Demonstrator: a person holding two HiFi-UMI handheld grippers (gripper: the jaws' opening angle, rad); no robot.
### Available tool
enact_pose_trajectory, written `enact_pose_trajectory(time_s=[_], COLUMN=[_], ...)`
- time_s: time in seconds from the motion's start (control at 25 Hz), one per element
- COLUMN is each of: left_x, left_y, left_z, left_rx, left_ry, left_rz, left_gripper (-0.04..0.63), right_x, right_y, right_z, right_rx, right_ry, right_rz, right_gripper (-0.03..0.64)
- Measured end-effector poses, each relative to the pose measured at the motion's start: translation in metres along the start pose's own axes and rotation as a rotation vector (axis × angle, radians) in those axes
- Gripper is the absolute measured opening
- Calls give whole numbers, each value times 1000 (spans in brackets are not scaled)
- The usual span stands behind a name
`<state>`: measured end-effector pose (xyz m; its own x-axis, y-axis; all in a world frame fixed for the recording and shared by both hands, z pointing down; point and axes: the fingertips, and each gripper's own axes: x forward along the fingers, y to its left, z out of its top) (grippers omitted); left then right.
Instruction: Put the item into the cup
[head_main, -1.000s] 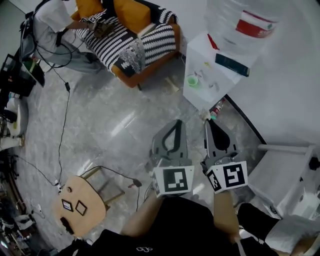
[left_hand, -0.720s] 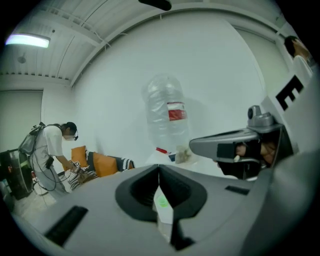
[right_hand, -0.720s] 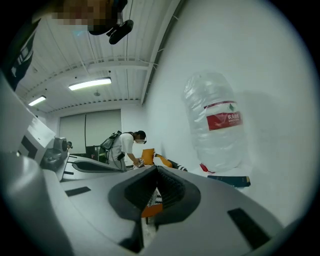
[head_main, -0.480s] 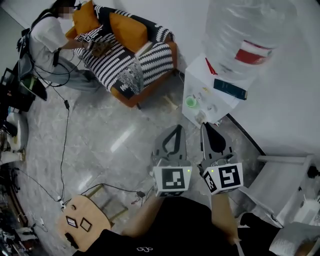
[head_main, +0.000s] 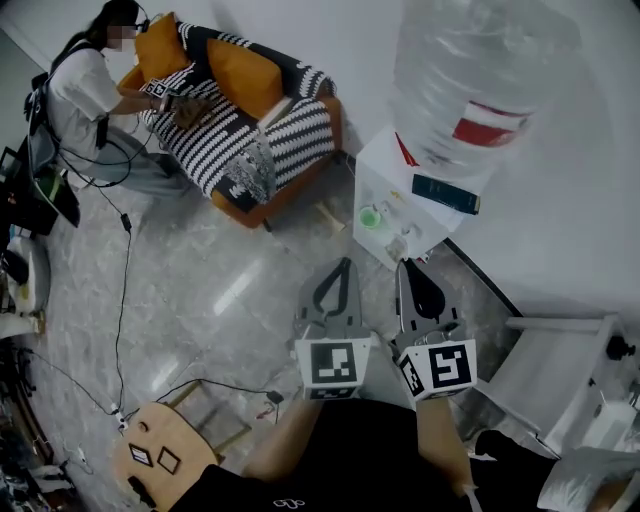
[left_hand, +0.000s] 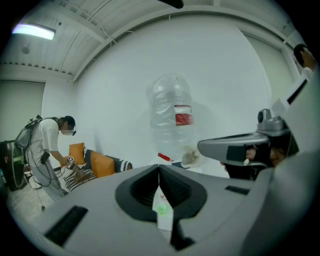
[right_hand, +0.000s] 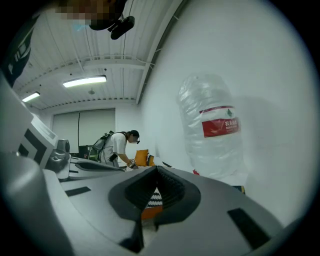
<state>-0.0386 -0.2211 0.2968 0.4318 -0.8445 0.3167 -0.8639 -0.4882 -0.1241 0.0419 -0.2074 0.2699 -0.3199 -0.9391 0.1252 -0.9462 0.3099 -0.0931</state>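
Note:
A small green cup stands on the top of a white stand by the wall. Small pale items lie beside it, too small to tell apart. In the head view my left gripper and right gripper are side by side, both pointing at the stand and a short way in front of it. Both are shut with nothing between the jaws. In the left gripper view the green cup shows low behind the left gripper. The right gripper points past the stand toward the sofa.
A big clear water bottle sits on the stand, with a dark flat box at its foot. A striped sofa and a person are at far left. A wooden stool and cables are on the floor, a white rack at right.
Both grippers have come nearer to the white stand and the green cup, which now sit closer to their tips. Both have stayed shut.

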Motion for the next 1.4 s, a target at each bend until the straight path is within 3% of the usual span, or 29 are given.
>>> enact_pose_trajectory(time_s=[0.36,0.64,0.92,1.08,1.4], left_x=[31,60,91,101,130], left_y=[4,0,4,-1,-2], left_z=[-23,-74,-126,-162,-218], left_rx=[-119,-152,-269,-341,-370], left_ry=[66,153,180,238,262], left_rz=[7,5,24,37,47], left_gripper=[14,14,14,14,14], right_x=[29,50,73,89,126], right_y=[-23,-44,-48,-41,-57], right_z=[-34,-82,-134,-167,-238], right_rx=[36,90,111,81,49], right_ry=[71,123,161,190,222], right_rz=[11,-4,-5,40,27], right_gripper=[12,12,11,11,12])
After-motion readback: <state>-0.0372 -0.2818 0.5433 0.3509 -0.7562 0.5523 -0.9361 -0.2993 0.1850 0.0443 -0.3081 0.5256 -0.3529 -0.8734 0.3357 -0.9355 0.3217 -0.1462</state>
